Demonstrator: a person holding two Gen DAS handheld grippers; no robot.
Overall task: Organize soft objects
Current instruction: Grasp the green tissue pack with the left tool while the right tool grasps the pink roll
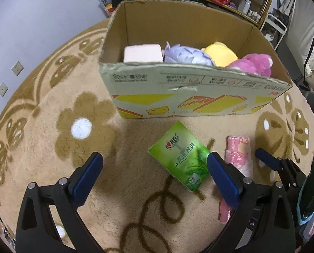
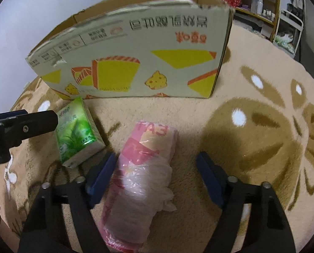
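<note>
Left gripper point(image 1: 154, 170): jaws spread wide, nothing between them, hanging over the beige plush carpet with brown flower pattern point(image 1: 51, 113). The green plastic-wrapped tissue pack point(image 1: 179, 156) lies flat on the carpet ahead of it, nearer the right-side blue pad, not touching either pad as far as I can tell.

Right gripper point(image 2: 155, 172): jaws spread, straddling the pink-and-white plastic-wrapped roll point(image 2: 142, 181). Roll lies on the carpet lengthwise along the gripper axis. Its left side is touching or just beside the left blue pad; clear gap to the right pad. Not pinched. Loose white plastic bunched at the roll's right side.

Green tissue pack sits just left of the roll in the right wrist view, apart from it, tilted, one corner toward the box. Left gripper's black finger enters that view from the left edge, near the pack's top-left corner.

Open cardboard box with yellow cheese print point(image 1: 194, 97) stands upright on the carpet just behind both items. Print on it is upside down. Near top edge is ragged, small tear in the front wall.

Inside the box, left to right in the left wrist view: pale pink rectangular block point(image 1: 143, 53), lilac plush toy point(image 1: 186, 54), yellow plush toy point(image 1: 220, 53), magenta plush toy point(image 1: 252, 64). They sit side by side, touching.

Background: wooden shelf unit with bottles and bags point(image 1: 241, 0), grey wall with two sockets point(image 1: 9, 78).
</note>
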